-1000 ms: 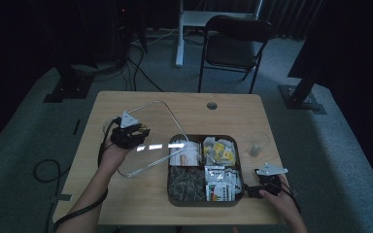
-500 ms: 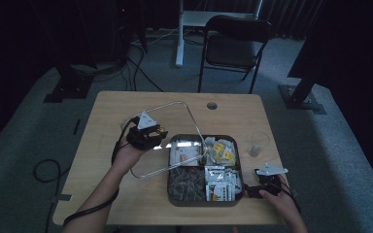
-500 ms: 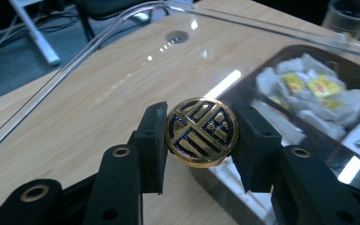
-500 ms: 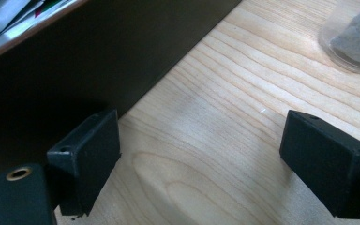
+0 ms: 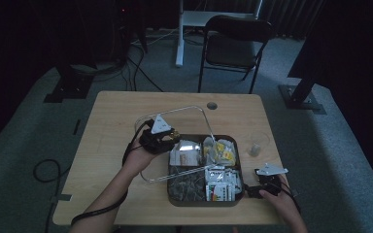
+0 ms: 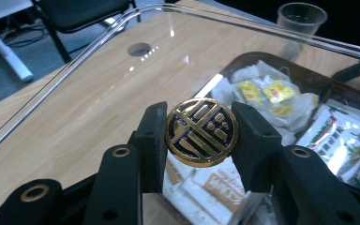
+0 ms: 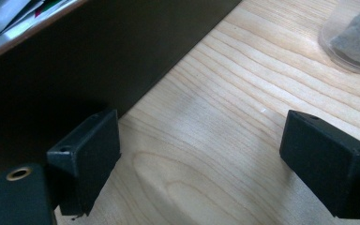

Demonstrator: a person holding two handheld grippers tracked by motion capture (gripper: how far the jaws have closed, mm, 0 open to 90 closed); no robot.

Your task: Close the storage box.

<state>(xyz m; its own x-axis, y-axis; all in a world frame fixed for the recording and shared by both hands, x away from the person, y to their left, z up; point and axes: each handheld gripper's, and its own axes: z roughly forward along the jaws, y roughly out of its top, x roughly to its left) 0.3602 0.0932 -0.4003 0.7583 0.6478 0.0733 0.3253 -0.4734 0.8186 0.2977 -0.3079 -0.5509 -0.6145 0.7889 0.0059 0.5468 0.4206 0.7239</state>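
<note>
High view first: the left tongs [image 5: 161,137] have the clear lid [image 5: 175,141] up off the counter [image 5: 111,116], tilted, its far edge high and its near edge low over the tray [image 5: 172,196]. The tray sits toward the counter's near right corner, and the lid overlaps only its left and far part, so the lid looks to need a shift right and toward the near edge, then levelling, to sit square on the rim. That is the relation to watch: tray right of and below the left tongs, with the lid's long side running at a slant to the tray's.

Left gripper view: the left tongs [image 6: 200,133] are closed on a round knob [image 6: 201,132], dark with a gold pattern, fixed to the lid [image 6: 122,61]. The lid is see-through with a rounded rim; through it show the tray's tea packets [image 6: 267,91] and, beyond, a plastic cup [image 6: 302,16].

Right gripper view: the right tongs [image 7: 201,159] stand wide apart, gripping nothing, low over bare wood with the tray's dark wall [image 7: 98,61] just beside one jaw. In the high view the right tongs [image 5: 255,190] rest by the tray's right near corner, nearer the tray than the left, perhaps placed to steady it. The cup [image 5: 257,144] stands off the tray's right side.
</note>
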